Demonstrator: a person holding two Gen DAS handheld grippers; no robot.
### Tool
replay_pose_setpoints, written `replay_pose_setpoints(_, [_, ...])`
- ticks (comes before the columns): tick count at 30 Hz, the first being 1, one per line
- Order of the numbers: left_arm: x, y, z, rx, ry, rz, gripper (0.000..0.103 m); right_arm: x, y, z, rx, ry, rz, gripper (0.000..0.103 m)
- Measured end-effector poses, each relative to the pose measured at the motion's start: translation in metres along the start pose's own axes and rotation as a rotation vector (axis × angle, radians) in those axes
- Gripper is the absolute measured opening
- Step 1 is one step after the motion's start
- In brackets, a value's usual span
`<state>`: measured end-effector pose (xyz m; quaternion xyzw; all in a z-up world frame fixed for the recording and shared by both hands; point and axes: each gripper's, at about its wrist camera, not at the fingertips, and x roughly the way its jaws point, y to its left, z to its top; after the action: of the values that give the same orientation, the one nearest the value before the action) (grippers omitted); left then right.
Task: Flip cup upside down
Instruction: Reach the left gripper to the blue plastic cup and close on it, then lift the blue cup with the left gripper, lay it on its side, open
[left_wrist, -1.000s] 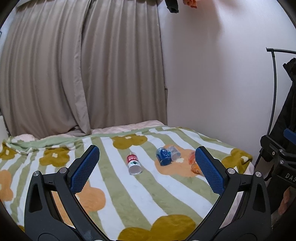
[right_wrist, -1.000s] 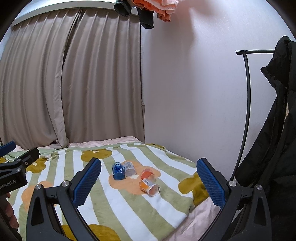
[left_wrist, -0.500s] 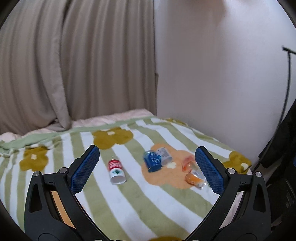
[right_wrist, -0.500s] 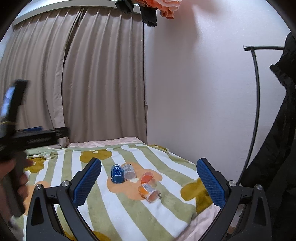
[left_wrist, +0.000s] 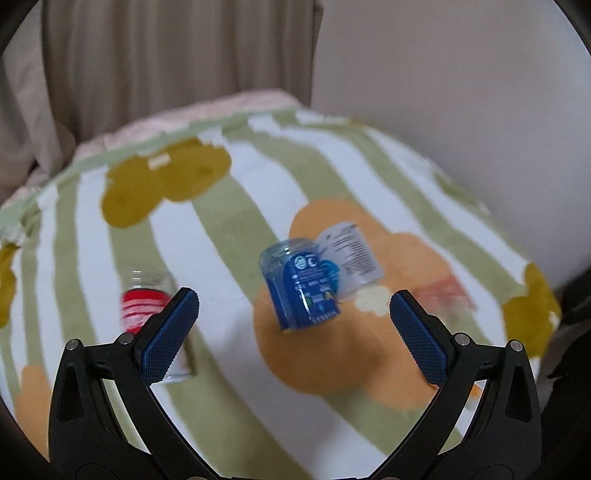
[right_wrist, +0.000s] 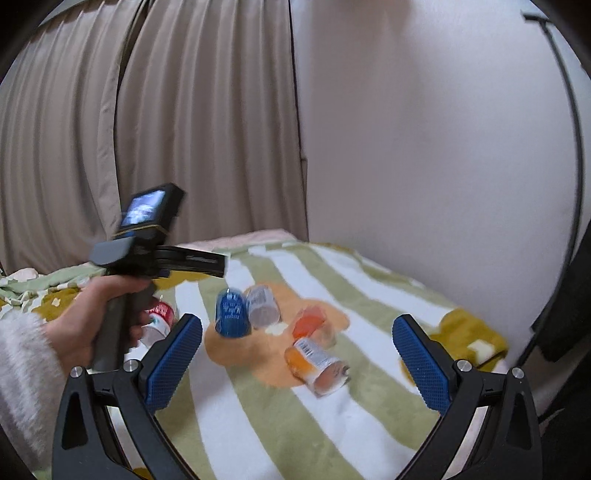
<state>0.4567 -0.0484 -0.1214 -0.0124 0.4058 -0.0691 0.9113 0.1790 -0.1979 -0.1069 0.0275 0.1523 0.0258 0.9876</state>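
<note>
Several clear plastic cups lie on their sides on a striped blanket. A blue-labelled cup (left_wrist: 301, 286) lies ahead of my open left gripper (left_wrist: 291, 321), just beyond the fingertips. It also shows in the right wrist view (right_wrist: 231, 313). A white-labelled cup (left_wrist: 351, 254) touches its right side. A red-labelled cup (left_wrist: 146, 302) lies behind my left finger. Two orange cups (right_wrist: 317, 360) lie ahead of my open, empty right gripper (right_wrist: 297, 349). The left gripper's body (right_wrist: 155, 254) is held above the blanket in the right wrist view.
The green and white striped blanket (left_wrist: 229, 369) with orange and mustard flowers covers a bed. A white wall (right_wrist: 424, 166) stands close on the right and beige curtains (right_wrist: 147, 129) hang behind. A dark coat on a rack (right_wrist: 569, 314) is at the far right.
My left gripper has moved forward and down toward the blue cup, which now looks much larger. My right gripper has edged closer to the orange cups. Both stay open.
</note>
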Motion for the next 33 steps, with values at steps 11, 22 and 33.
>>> replay_pose_setpoints(11, [0.110, 0.012, 0.004, -0.075, 0.197, -0.054, 0.089, 0.040, 0.006, -0.034, -0.010, 0.034, 0.052, 0.103])
replay_pose_setpoints(22, [0.111, 0.011, 0.007, -0.095, 0.227, -0.123, 0.063, 0.039, 0.008, -0.032, -0.033, 0.043, 0.056, 0.103])
replay_pose_setpoints(33, [-0.031, 0.004, -0.026, 0.039, 0.147, -0.154, 0.062, -0.007, 0.007, -0.006, 0.002, 0.017, 0.075, 0.103])
